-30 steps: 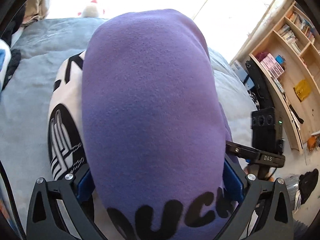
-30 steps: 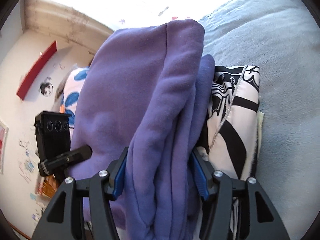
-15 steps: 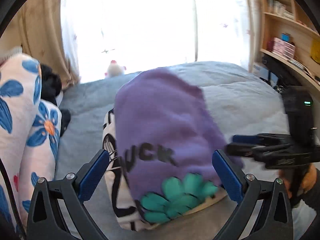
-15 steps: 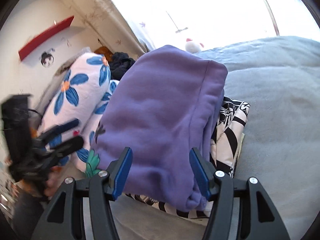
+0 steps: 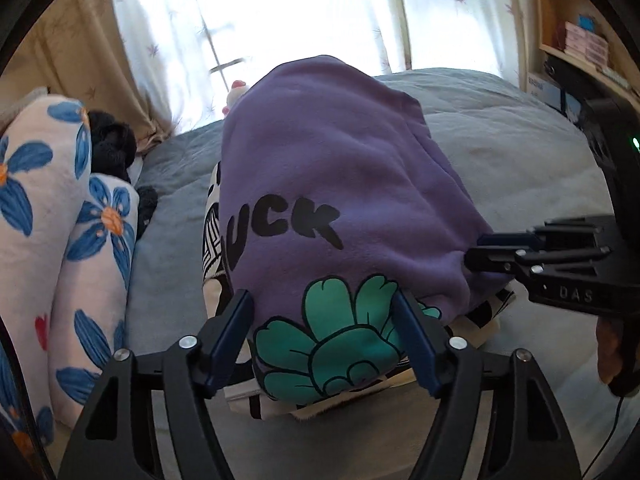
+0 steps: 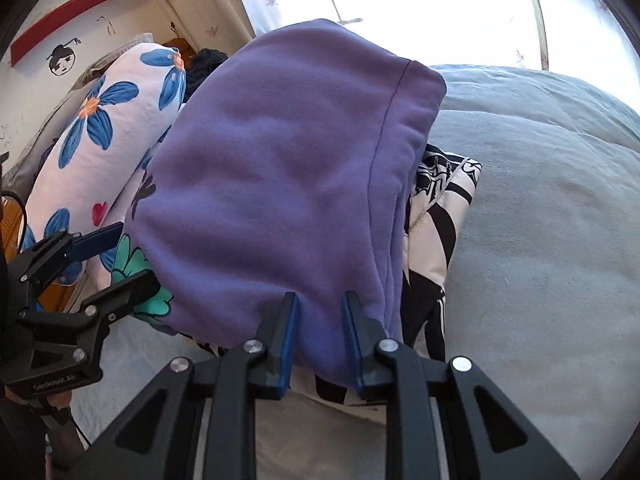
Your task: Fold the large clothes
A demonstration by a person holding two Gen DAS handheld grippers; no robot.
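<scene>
Now: folded purple fleece sweatshirt with black lettering and a teal flower print (image 5: 340, 184) lies as a thick bundle on top of a folded black-and-white patterned garment (image 6: 440, 216), both on the grey bedspread (image 6: 540, 240), near its pillow-side edge. Stack looks finished; judged step is squaring and settling it.

Left gripper (image 5: 324, 320): blue-padded fingers spread apart, straddling the near end of the sweatshirt over the flower print, pads alongside the cloth, not pinching. Right gripper (image 6: 318, 316): fingers narrowly parted at the bundle's near hem; whether they nip a fold of fleece cannot be told from either view. Seen from the left wrist, its tips meet the sweatshirt's right side.

To do this well, I'd judge: press inward from both sides evenly so the layers align over the garment below, keep the hem edges flush, and avoid snagging the top layer when drawing away, since fleece drags and the bundle would slump.

Beyond: white pillows with blue flowers (image 5: 48, 216) along the bed's left edge, dark plush item (image 5: 112, 144) behind them, sheer curtains (image 5: 280, 12) at the bright window, wooden bookshelf (image 5: 580, 40) at right.
</scene>
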